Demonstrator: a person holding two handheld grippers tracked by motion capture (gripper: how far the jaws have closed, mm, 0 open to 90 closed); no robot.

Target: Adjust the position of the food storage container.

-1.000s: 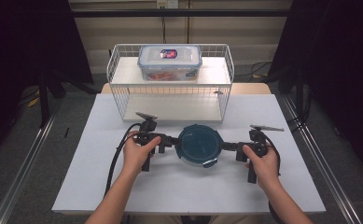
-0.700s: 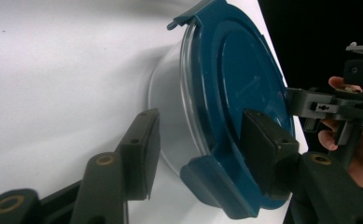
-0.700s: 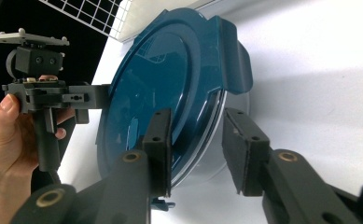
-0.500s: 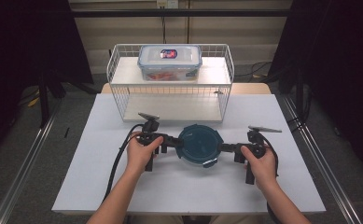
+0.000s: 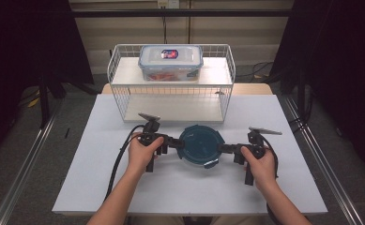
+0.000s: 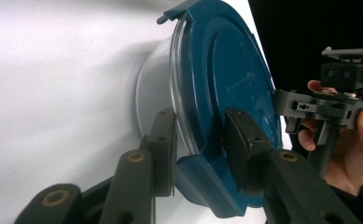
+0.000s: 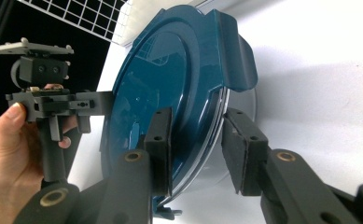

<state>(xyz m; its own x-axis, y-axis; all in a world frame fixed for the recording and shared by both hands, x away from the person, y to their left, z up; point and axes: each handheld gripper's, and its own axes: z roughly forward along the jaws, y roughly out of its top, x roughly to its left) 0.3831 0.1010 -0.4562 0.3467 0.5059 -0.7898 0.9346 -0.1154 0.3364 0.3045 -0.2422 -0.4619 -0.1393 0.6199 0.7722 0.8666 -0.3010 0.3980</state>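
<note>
A round clear container with a teal lid (image 5: pixel 201 144) sits on the white table between my two grippers. My left gripper (image 5: pixel 176 143) clamps its left rim, and my right gripper (image 5: pixel 223 149) clamps the right rim. In the left gripper view the jaws (image 6: pixel 200 154) straddle the lid's edge (image 6: pixel 226 79) just above a latch tab, one pad on top and one under the rim. The right gripper view has the same hold (image 7: pixel 195 149) on the far side of the lid (image 7: pixel 160 70), next to a raised latch tab (image 7: pixel 235 51).
A white wire rack (image 5: pixel 171 101) stands just behind the container, its lower shelf bare. On its top shelf rests a rectangular clear box with a snap lid (image 5: pixel 171 61). The white table board (image 5: pixel 91 183) extends to both sides. A black cable (image 5: pixel 119 161) trails from the left gripper.
The right hand has edged slightly in toward the container. Container and left hand stay where they were.
</note>
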